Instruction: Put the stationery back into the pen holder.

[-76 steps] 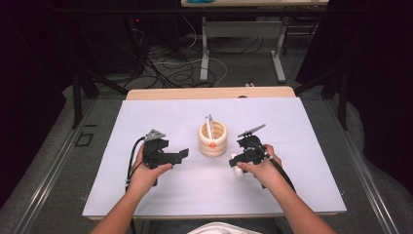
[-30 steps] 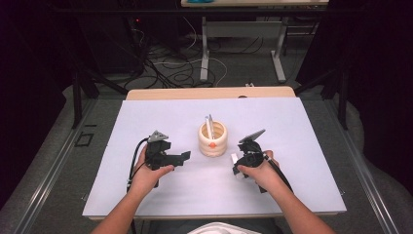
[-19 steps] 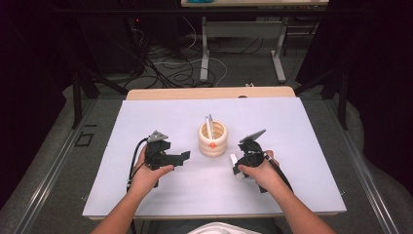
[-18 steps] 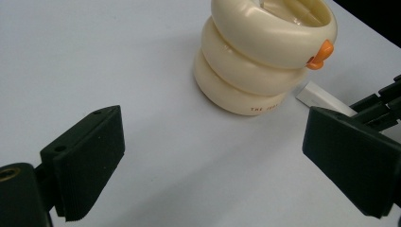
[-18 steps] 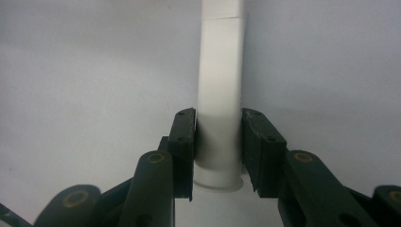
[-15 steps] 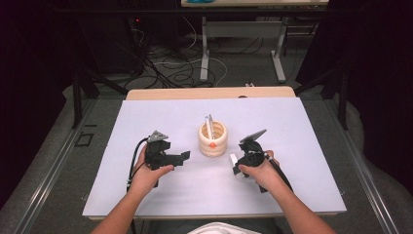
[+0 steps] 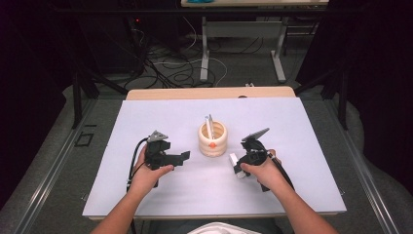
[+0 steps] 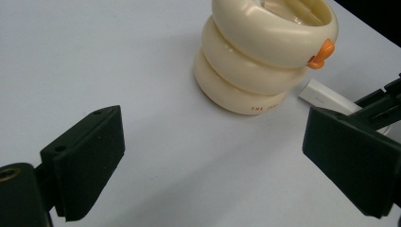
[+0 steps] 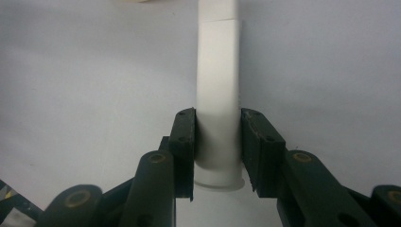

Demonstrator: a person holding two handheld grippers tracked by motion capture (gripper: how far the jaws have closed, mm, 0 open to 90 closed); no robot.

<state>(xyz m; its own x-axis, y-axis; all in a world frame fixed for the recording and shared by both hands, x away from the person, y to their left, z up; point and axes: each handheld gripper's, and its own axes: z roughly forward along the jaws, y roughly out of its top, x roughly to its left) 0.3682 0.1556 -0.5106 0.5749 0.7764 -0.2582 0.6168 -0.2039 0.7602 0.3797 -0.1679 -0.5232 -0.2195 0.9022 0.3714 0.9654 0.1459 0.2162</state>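
A cream pot (image 7: 213, 139) made of stacked rings, with an orange knob (image 8: 321, 52), stands mid-table and holds a few thin sticks (image 7: 209, 126). Just right of it, low over the table, my right gripper (image 7: 237, 165) is shut on a white cylindrical stick (image 9: 217, 71); its jaws press both sides of the stick. The stick's end (image 8: 326, 97) points toward the pot's base. My left gripper (image 7: 182, 157) is held left of the pot with its jaws wide apart and nothing between them (image 8: 213, 161).
A white mat (image 7: 146, 117) covers the wooden table (image 7: 160, 93). Beyond the far edge are table legs and cables on the floor (image 7: 175, 73). A metal rail (image 7: 44, 175) runs along the left.
My right gripper has shifted slightly down and toward the person, still holding the white stick. The left gripper has barely moved.
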